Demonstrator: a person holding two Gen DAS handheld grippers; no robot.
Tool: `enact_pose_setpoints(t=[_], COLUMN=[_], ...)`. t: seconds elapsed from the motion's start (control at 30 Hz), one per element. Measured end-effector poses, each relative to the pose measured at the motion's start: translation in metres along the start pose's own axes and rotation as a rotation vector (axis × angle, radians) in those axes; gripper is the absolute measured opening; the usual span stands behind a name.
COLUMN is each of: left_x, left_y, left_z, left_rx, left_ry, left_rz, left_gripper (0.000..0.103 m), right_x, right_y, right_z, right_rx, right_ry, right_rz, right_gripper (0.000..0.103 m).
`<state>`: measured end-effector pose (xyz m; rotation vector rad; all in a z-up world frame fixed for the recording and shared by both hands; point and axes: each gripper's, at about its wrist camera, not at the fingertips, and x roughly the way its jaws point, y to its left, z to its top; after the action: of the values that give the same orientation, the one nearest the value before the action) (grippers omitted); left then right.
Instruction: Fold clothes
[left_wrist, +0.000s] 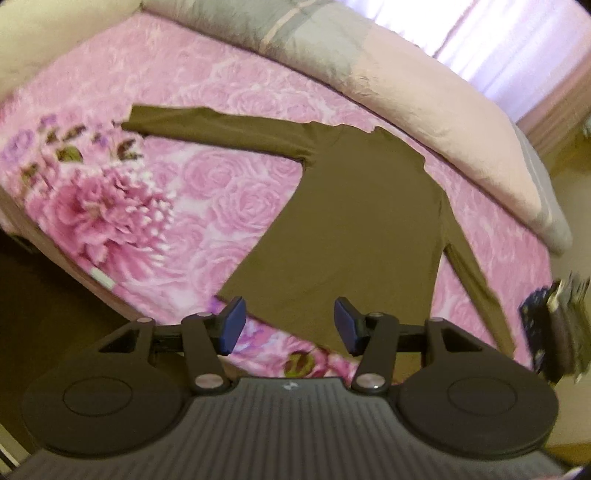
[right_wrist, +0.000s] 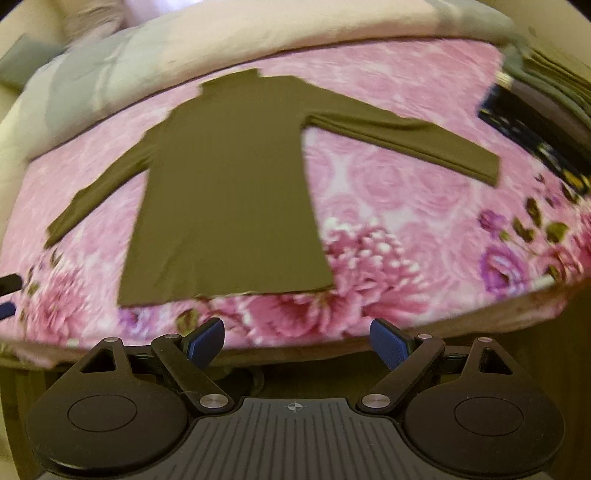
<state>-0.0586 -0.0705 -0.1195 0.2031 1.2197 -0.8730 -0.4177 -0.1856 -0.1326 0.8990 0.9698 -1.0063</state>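
An olive-brown long-sleeved top (left_wrist: 354, 221) (right_wrist: 229, 192) lies flat on a pink floral bedspread (left_wrist: 155, 173) (right_wrist: 406, 192), both sleeves spread out and collar toward the far pillows. My left gripper (left_wrist: 290, 325) hovers open just above the top's hem, nothing between its blue pads. My right gripper (right_wrist: 297, 343) is open too, held back over the bed's near edge, short of the hem. A bit of the left gripper (right_wrist: 7, 295) shows at the right wrist view's left edge.
Grey and pale pink pillows or a folded duvet (left_wrist: 424, 85) (right_wrist: 147, 48) line the far side of the bed. A stack of dark folded clothes (right_wrist: 546, 96) (left_wrist: 554, 325) sits at one end. A bright curtained window (left_wrist: 480, 33) is behind.
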Motion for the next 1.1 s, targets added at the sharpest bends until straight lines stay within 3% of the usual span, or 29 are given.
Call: enact_pose_setpoints(t=[0.2, 0.43, 0.63, 0.87, 1.1], left_x=[0.053, 0.131, 0.199, 0.265, 0.295], left_y=[0.006, 0.069, 0.132, 0.214, 0.262], left_z=[0.054, 0.128, 0.186, 0.21, 0.208], left_rx=[-0.098, -0.262, -0.432, -0.701, -0.779], left_ry=[0.004, -0.021, -0.049, -0.133, -0.261], left_rz=[-0.03, 0.027, 0.08, 0.118, 0.135], left_gripper=[0.048, 0.038, 0.031, 0.031, 0.028], right_x=[0.026, 0.076, 0.13, 0.198, 0.244], right_y=[-0.004, 0.03, 0.053, 0.058, 0.068], right_z=[0.038, 0.111, 0.169, 0.19, 0.183], right_rx=[0.074, 0.116, 0.095, 0.113, 0.066], right_ry=[0.011, 0.048, 0.01, 0.035, 0.096], right_rz=[-0.071, -0.114, -0.196, -0.279, -0.31], right_gripper=[0.089, 0.089, 0.089, 0.089, 0.089])
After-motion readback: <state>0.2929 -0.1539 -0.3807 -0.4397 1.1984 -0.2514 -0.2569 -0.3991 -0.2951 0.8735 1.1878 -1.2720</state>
